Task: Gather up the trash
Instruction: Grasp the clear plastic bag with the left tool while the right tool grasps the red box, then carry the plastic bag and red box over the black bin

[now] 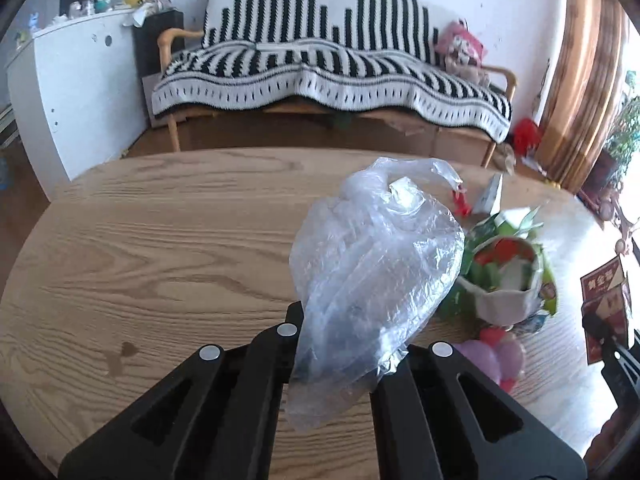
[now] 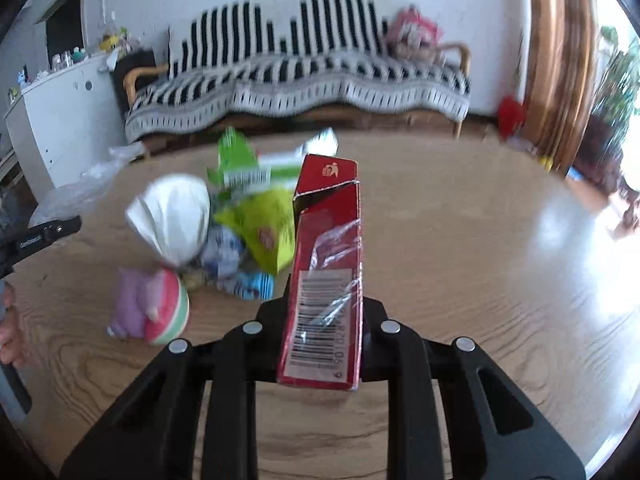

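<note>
Left claw [image 1: 340,344] clamped on clear plastic bag [image 1: 372,264]; right claw [image 2: 324,320] gripping red carton [image 2: 326,264]; wrapper pile [image 2: 248,224] left of it on worktop [image 2: 460,240].

Trash pile [image 2: 224,236] on table [image 2: 460,240]

Thin, crinkled clear plastic bag [image 1: 376,264]; glossy red cardboard box [image 2: 326,276] under torn cellophane; smooth wood-grain table [image 1: 160,240] with sheen; matt black plastic grippers.

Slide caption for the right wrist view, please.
Right gripper shut on a red carton above the wooden table.
</note>
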`<state>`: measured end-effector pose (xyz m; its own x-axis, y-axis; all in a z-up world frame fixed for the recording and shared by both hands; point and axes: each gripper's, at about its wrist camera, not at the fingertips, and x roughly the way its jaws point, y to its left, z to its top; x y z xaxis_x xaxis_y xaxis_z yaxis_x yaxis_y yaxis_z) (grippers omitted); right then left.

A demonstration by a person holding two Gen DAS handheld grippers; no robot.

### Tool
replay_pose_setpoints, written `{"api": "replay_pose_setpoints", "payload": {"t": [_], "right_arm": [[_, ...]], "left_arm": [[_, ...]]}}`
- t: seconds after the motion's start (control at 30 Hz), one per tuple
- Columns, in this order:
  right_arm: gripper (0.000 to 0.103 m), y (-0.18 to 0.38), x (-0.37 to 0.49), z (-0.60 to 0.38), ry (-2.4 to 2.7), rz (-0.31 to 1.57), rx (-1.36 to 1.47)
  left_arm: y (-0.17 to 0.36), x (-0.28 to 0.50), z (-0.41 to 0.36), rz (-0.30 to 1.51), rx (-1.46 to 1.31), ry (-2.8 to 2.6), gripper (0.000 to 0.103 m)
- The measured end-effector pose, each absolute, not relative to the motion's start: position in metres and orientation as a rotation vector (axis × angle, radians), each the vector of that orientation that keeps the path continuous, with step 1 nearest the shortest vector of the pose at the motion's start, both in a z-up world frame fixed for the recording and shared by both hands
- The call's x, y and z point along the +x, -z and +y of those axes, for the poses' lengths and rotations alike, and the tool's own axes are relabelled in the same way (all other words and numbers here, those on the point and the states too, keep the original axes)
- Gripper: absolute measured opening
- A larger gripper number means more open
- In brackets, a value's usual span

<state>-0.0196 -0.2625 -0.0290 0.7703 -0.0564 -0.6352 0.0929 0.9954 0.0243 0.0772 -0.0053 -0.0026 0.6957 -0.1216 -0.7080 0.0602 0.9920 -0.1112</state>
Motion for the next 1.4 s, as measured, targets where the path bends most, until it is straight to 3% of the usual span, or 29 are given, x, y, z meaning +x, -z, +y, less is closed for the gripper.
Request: {"api": "replay_pose_setpoints", "payload": {"t": [0.63,1.07,1.4], "right_arm": [[0.022,0.020,-0.024,-0.235,-0.059,0.653,-0.060],[0.023,0.042,0.001,-0.258,-0.068,0.844,0.197],[0.023,-0.027,-0.056,-0.301,-0.067,0.686,0.421]], "left_arm": [[0.003,0.068,0.004,0.850,-0.228,0.140,0.000],[0.006,0.065,-0.025,0.872,-0.225,0.210,0.000],[-0.043,0.000,-0.065,0.767,-0.187,0.331,0.000]]}}
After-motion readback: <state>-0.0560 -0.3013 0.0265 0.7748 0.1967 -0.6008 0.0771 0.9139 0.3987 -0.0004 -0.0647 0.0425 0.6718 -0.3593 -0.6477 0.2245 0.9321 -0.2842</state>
